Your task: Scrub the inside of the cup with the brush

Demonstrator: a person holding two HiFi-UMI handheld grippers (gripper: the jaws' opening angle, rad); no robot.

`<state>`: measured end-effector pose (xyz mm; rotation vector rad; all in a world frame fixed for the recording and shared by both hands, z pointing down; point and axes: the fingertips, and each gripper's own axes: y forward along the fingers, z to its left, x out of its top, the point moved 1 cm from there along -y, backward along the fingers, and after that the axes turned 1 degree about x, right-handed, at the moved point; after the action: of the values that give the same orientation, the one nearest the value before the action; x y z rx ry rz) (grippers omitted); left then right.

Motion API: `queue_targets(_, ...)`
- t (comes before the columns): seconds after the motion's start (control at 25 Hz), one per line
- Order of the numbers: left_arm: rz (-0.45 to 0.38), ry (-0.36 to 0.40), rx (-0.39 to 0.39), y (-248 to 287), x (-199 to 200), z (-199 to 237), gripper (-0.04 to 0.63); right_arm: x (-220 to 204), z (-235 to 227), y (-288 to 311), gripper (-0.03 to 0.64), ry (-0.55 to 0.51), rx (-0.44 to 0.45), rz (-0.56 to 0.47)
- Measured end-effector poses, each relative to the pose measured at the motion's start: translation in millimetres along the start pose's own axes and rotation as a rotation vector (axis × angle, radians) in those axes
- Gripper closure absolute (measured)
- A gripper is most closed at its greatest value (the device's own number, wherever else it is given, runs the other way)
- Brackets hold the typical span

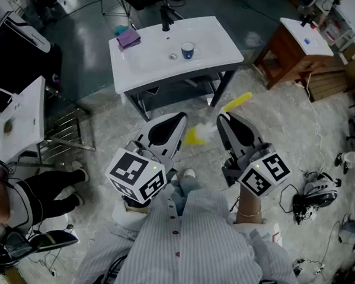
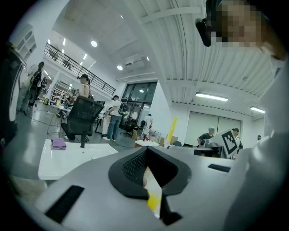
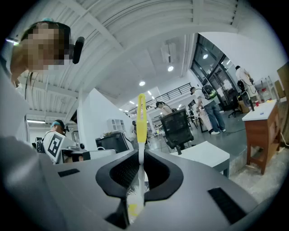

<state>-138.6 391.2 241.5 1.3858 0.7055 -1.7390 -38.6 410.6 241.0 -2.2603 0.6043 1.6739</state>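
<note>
brush (image 3: 141, 128): clamped in right gripper (image 1: 225, 119), jaws closed on its stem, yellow handle projecting past the tips. left gripper (image 1: 180, 118): jaws together; yellow sliver in the gap, hold on it unclear. cup (image 1: 187, 50): on white sink counter (image 1: 140, 62), well apart from both. scrubbing judged not begun; approach, insertion, scrub all left.

In the head view, the middle of the yellow-handled brush (image 1: 238, 102) is hidden behind the right hand-held gripper (image 1: 223, 118). The blue-and-white cup (image 1: 187, 50) on the white counter (image 1: 140, 62) is too small to show its inside. In the left gripper view, the pale yellow sliver (image 2: 153, 195) cannot be identified.
</note>
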Motion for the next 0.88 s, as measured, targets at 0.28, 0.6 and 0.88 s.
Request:
queue_targets(0.28, 0.009, 0.004, -0.006, 23.1, -1.2, 3.4, 0.586, 3.6, -16.4, 6.3, 0.558, 0.037, 0.025, -0.017)
queue_targets(0.6, 0.015, -0.003, -0.005, 44.7, -8.4, 8.4, 0.586, 5.0, -36.8, 11.5, 0.560, 0.037, 0.030, -0.014)
queue_targets(0.88, 0.017, -0.011, 0.004, 59.9, -7.0, 21.8, 0.586, 4.7, -52.1, 20.3, 0.559, 0.051, 0.020, -0.004)
